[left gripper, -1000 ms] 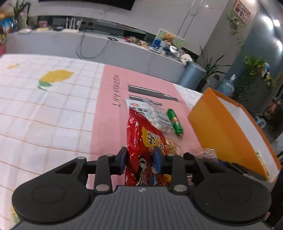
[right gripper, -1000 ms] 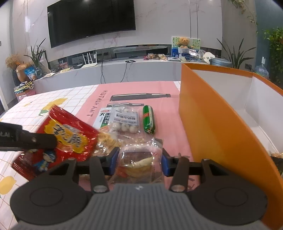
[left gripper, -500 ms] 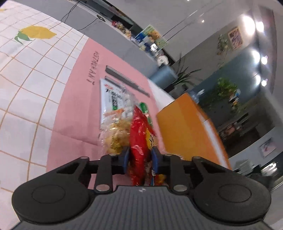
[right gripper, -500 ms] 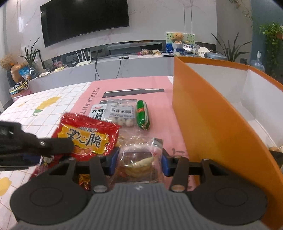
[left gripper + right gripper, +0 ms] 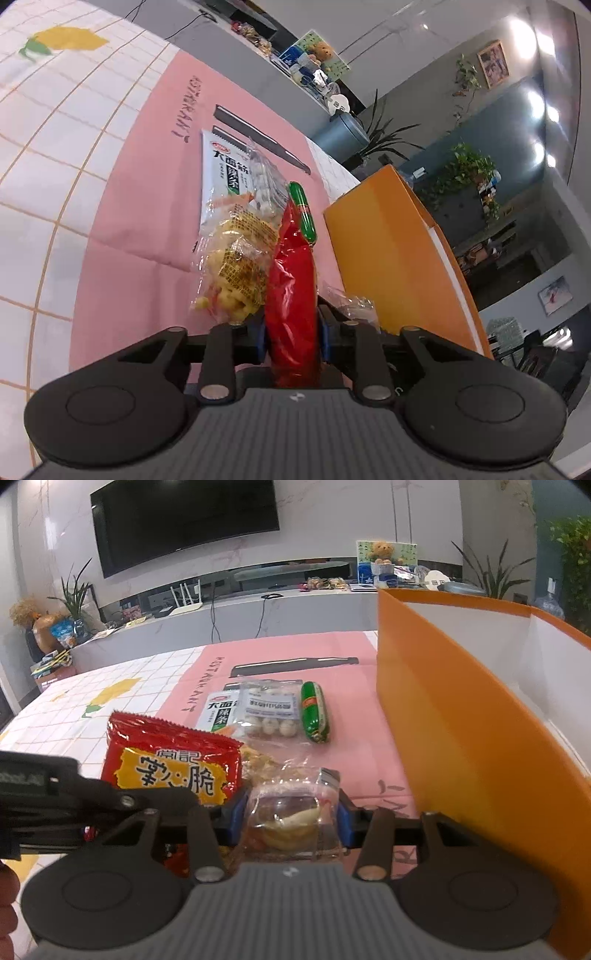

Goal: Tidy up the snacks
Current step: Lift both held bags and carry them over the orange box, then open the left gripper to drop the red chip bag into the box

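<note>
Nearest you, your left gripper [image 5: 291, 338] is clamped on the red snack bag [image 5: 293, 295], which stands edge-on between the pads. Your right gripper [image 5: 291, 821] is closed on a clear packet [image 5: 291, 818] of pale pieces, pads pressing both sides. Judged step: both picks made, transfer not yet begun. Just beyond lie a yellow crisp packet [image 5: 236, 266], then a white noodle pack [image 5: 221, 177], a clear bag of white balls [image 5: 271, 710] and a green sausage [image 5: 314, 710], all on the pink cloth [image 5: 147, 166]. The orange box [image 5: 461, 738] stands open to the right. Next move, likely: lift each packet over the box wall, then release inside.
</note>
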Motion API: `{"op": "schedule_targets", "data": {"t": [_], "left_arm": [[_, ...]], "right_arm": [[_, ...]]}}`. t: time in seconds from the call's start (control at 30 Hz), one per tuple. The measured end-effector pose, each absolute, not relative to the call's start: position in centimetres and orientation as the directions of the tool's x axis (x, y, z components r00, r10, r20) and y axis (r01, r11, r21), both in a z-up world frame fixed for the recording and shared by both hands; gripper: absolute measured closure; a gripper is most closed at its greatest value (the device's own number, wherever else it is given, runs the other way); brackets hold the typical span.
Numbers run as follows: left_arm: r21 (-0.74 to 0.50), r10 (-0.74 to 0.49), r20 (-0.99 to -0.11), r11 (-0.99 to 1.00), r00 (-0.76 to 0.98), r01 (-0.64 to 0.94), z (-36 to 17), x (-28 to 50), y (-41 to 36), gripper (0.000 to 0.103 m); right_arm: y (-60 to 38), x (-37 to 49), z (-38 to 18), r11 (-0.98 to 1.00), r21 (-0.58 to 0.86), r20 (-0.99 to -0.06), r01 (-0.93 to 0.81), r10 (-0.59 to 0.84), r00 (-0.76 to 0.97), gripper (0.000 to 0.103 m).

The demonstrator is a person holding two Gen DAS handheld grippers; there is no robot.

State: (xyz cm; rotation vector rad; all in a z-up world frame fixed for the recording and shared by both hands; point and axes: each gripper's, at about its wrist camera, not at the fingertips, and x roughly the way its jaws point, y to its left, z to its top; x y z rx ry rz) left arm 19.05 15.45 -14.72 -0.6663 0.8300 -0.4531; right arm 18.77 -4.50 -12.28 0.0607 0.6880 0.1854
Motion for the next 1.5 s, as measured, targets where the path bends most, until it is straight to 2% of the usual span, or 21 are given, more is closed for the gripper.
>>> {"op": "schedule_targets", "data": {"t": [0.4,0.57,0.77,0.97,1.13,1.23,1.4,1.5], "left_arm": [[-0.546,-0.482,-0.501,0.821,0.718,0.170,-9.8,15.4,15.5,0.075],[-0.516,-0.450,-0.442,0.835,0.776,0.191,-6.7,13.7,15.1,0.075],[-0.466,-0.459,-0.376,0.844,0.805,0.264,-2.1,12.4,11.6,0.075],[-0.489,-0.517,-0.360,0.813,0.777,0.315,0.0,13.9,5.9,0.075],[-0.567,-0.596,-0.393,0.756,0.700,0.326,-0.3,17.4,1.0,0.075],[-0.584,-0.638,-0.419,0.734,0.646,0.346,-1.1,19.9,-2.0,0.075],[-0.566,-0.644,-0.533,0.754,0.549,0.335,-3.7,24.1,-6.9,0.075],[-0.565,-0.639,-0.599,0.764,0.482,0.311,-5.8,26.8,-9.5,0.075]], "right_arm": [[-4.0,17.2,-9.9,0.974,0.112,-0.559,-0.196,0.225,0.798,0.057],[-5.5,15.7,-7.0,0.969,0.115,-0.470,-0.221,0.249,0.847,0.057],[-11.2,13.7,-2.0,0.981,0.102,-0.386,-0.165,0.192,0.902,0.057],[-20.5,13.0,1.5,0.992,0.121,-0.374,-0.019,0.063,0.925,0.057],[-27.1,13.7,1.8,0.980,0.180,-0.376,0.086,-0.012,0.927,0.057],[-30.2,13.1,0.4,0.950,0.274,-0.372,0.152,-0.041,0.927,0.056],[-33.4,12.0,-2.0,0.884,0.403,-0.356,0.237,-0.087,0.930,0.056],[-34.6,12.7,-3.1,0.846,0.470,-0.373,0.252,-0.069,0.925,0.056]]}}
